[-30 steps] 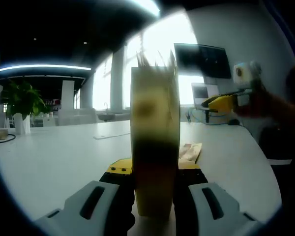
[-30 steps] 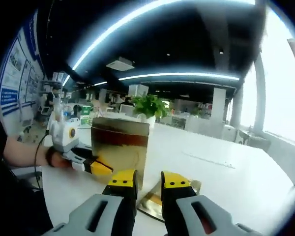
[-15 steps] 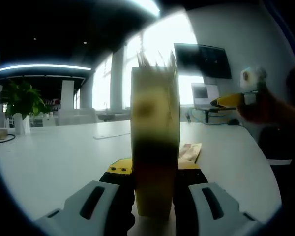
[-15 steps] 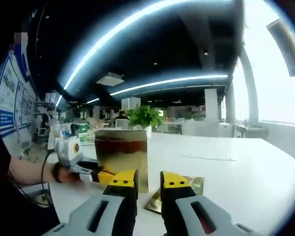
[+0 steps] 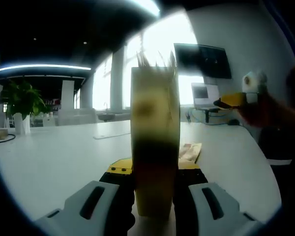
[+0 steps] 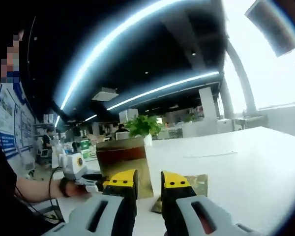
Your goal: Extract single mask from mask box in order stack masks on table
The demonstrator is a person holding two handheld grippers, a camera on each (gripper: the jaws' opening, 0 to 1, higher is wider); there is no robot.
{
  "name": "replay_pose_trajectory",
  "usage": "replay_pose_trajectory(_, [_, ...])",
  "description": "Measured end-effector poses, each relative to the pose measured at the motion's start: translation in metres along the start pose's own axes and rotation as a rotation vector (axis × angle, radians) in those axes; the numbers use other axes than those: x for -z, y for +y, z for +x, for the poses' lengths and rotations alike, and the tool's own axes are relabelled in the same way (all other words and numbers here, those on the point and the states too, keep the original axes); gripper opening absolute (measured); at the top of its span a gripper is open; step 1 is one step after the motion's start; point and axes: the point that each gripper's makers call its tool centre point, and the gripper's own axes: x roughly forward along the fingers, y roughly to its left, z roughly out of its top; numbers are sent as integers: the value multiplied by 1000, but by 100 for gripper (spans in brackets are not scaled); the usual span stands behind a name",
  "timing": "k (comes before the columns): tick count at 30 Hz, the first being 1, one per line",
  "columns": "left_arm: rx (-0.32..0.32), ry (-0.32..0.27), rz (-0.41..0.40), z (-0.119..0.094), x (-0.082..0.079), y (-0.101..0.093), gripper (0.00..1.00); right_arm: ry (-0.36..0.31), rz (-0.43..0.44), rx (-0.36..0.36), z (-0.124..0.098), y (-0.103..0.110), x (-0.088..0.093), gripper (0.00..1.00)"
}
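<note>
Lifted and tipped back since a second ago: right gripper [image 6: 149, 183], far more ceiling and light strip overhead in its view, tabletop and box sunk lower. Unchanged in that time: left gripper [image 5: 152, 169], clamped on the mask box [image 5: 155, 147].

Left gripper view, left to right: potted plant [image 5: 20, 101] at the far left edge of the white table [image 5: 59, 157]. At centre, mask box upright, seen edge-on, white mask edges sticking up from its top. Box pinched between both yellow-tipped jaws, one against each broad face. Just right of the box, flat on the table, a small gold-toned packet [image 5: 191, 151]. Farther right, a dark wall screen [image 5: 202, 60] high up, a laptop [image 5: 204, 93] on the table behind, then the right gripper [image 5: 232, 101] held up in a person's hand [image 5: 263, 110], well apart from the box.

Right gripper view, left to right: person's forearm [image 6: 34, 189] reaching in, left gripper [image 6: 91, 182] pressed to the box's [image 6: 125, 162] side. Box upright on the table [image 6: 250, 162], brown band across its upper face, potted plant [image 6: 142, 126] behind it. Right gripper's jaws at a narrow gap, nothing between them. Gold packet [image 6: 194, 184] flat beyond the right jaw, near the box.
</note>
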Motion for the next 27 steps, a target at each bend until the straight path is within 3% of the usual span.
replay_pose_trajectory(3, [0,0,1,0,0,-1,20,8,-23,-10,0,0,-4,15])
replay_pose_trajectory(6, [-1,0,3,0,-1,-3,20,-33,33,-46,-4,4,-19,14])
replay_pose_trajectory(10, [-1,1,-1,-1,-1,-2,20,-25,-56,-51,-7,6,-28,14])
replay_pose_trajectory(20, [5,2,25,-2,-2,-7,19,-12,-118,-69,0,10,-44,14])
replay_pose_trajectory(27, [12,3,28,-6,-3,-8,19,22,-225,-150,7,26,-56,12])
